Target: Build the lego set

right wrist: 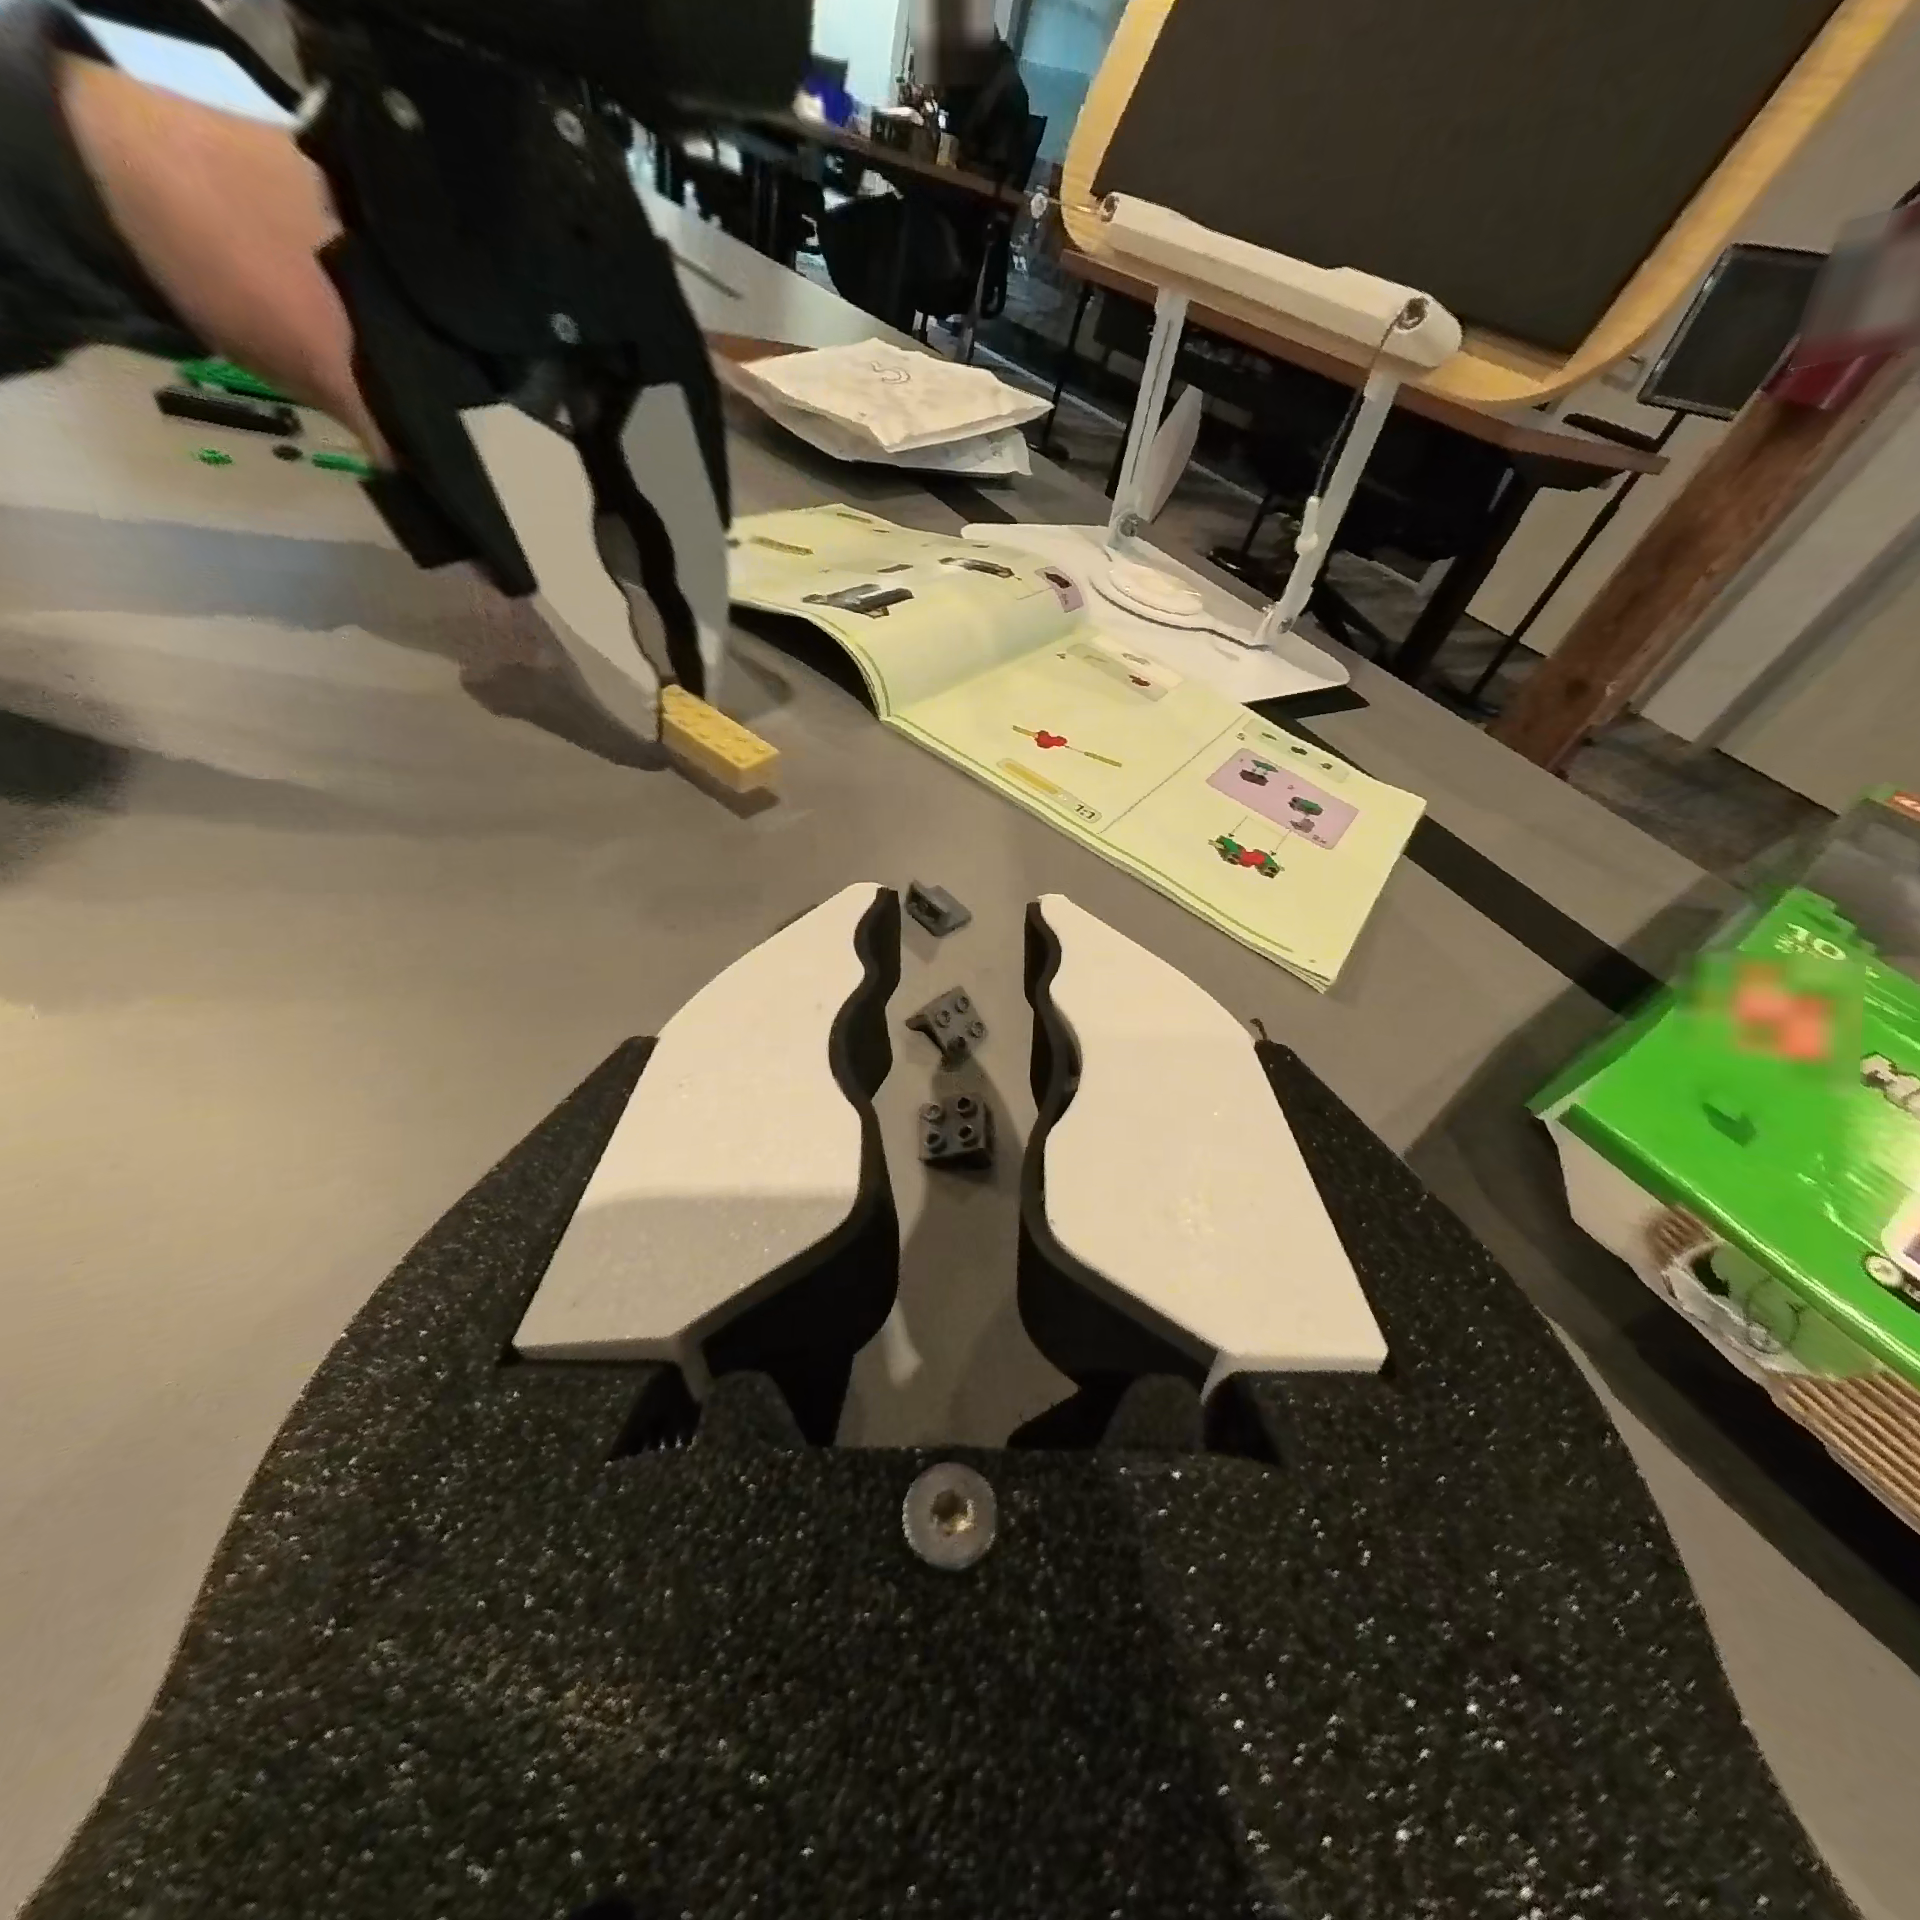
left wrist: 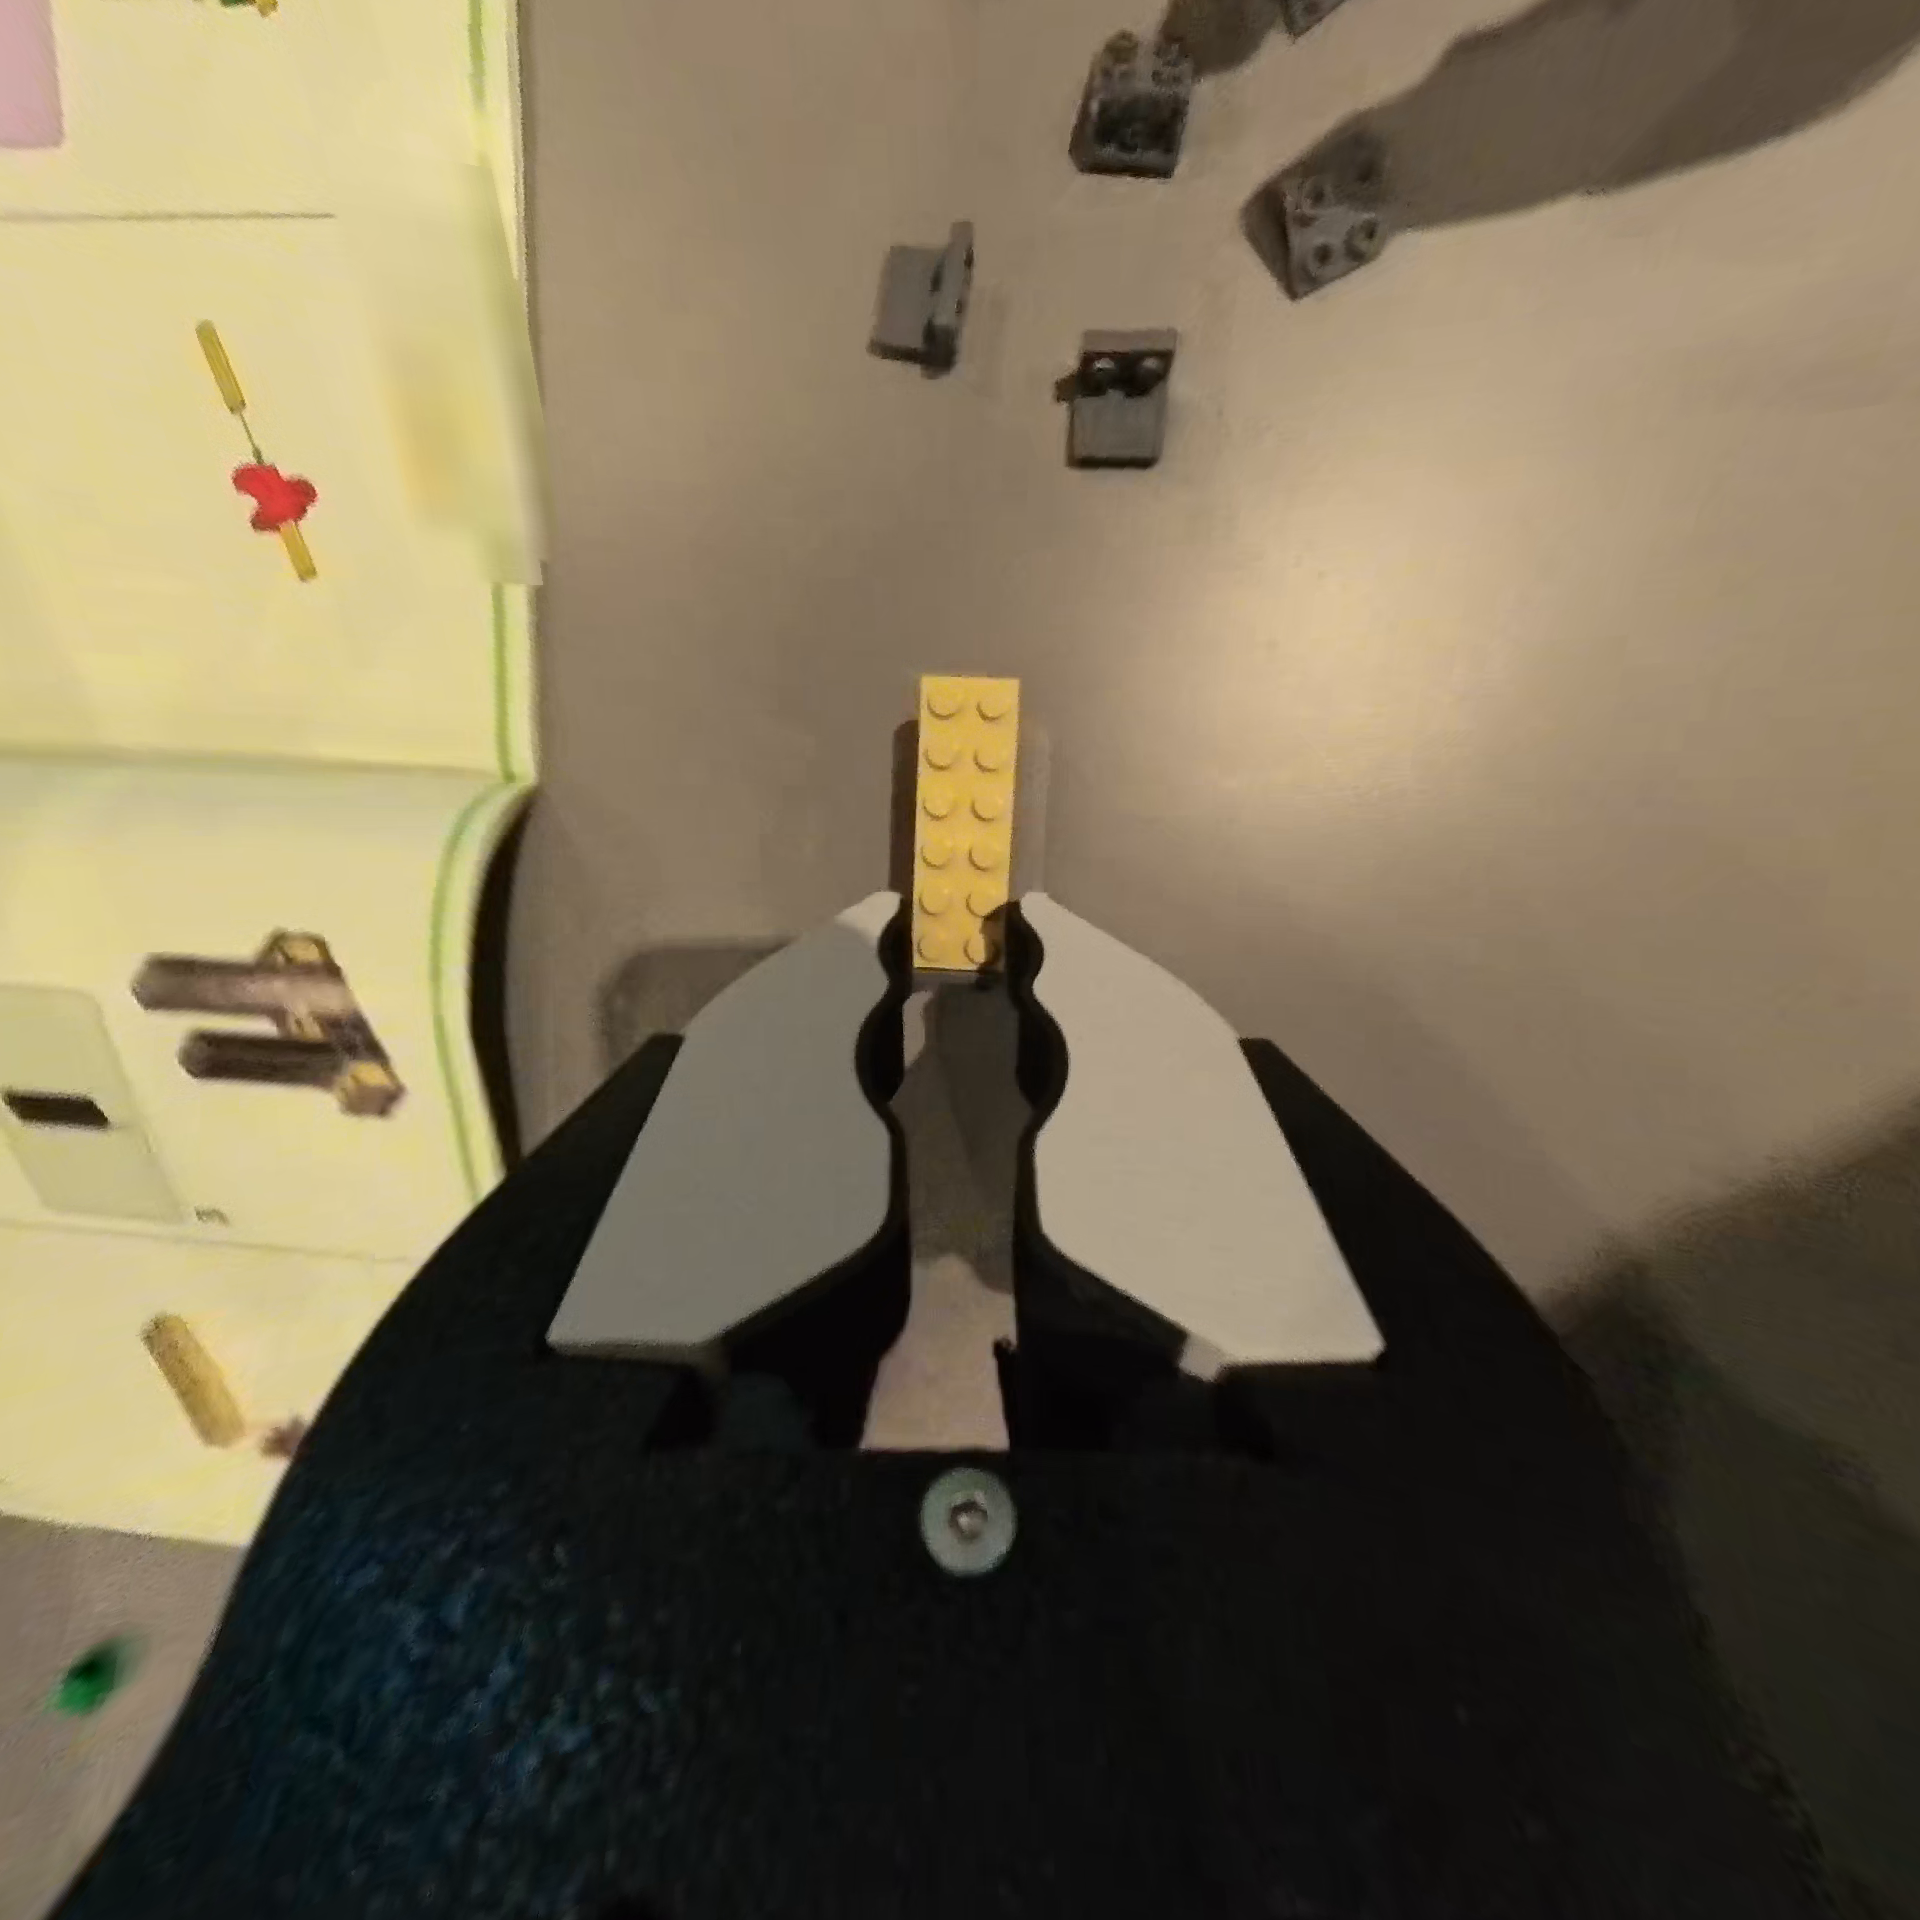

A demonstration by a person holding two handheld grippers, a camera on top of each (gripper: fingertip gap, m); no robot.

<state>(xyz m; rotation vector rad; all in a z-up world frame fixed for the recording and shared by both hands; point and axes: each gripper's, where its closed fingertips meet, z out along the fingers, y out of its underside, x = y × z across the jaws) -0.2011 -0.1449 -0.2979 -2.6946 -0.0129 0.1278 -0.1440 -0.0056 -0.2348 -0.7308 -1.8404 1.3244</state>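
Note:
My left gripper is shut on the near end of a long yellow studded plate, which points away from me just over the grey table. In the right wrist view this gripper comes down from the upper left, holding the yellow plate low at the table. My right gripper is open and empty above the table. Three small dark grey pieces show between its fingers on the table below. Those grey pieces lie beyond the plate in the left wrist view.
An open instruction booklet lies behind the plate and fills the left edge in the left wrist view. A green box stands at the right. A white lamp stand, plastic bags and green and black pieces lie farther back. The left gripper's tips are roughly 15 cm from the right gripper's.

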